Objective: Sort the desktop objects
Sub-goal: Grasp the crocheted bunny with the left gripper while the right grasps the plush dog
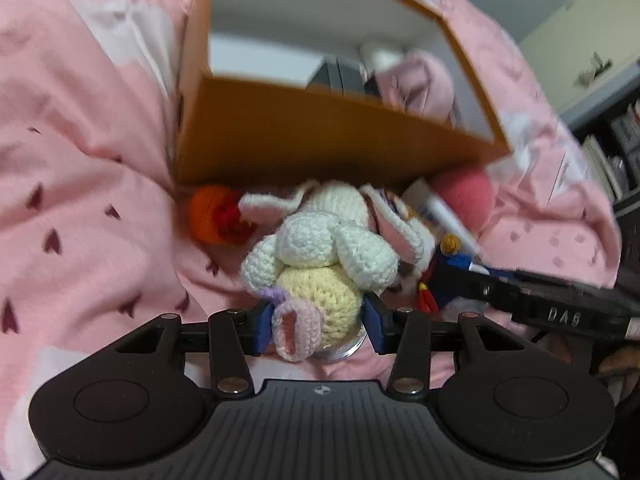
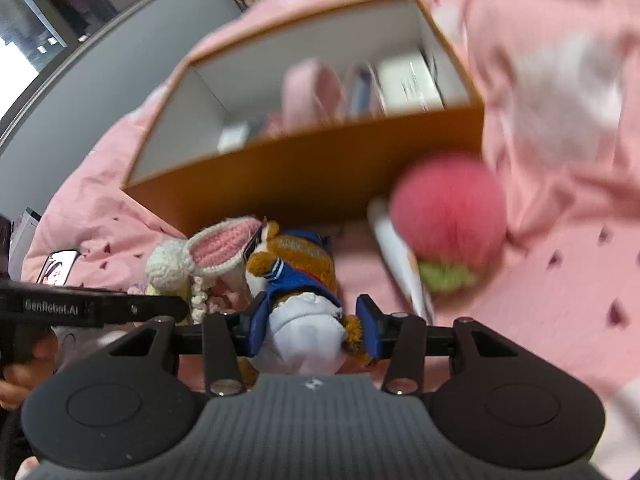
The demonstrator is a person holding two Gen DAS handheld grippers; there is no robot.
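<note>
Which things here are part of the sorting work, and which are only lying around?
Part of the job:
- crochet rabbit, between the left gripper fingers
- sailor doll, between the right gripper fingers
- orange box, already holding some items
- pink ball
- orange crochet toy
- white tube

Only lying around:
- pink bedding
- phone

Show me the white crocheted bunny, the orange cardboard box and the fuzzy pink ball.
White crocheted bunny (image 1: 320,248): left wrist view, on its white rounded body.
Orange cardboard box (image 2: 304,176): right wrist view, on its near outer wall.
Fuzzy pink ball (image 2: 448,212): right wrist view, on its pink middle.
</note>
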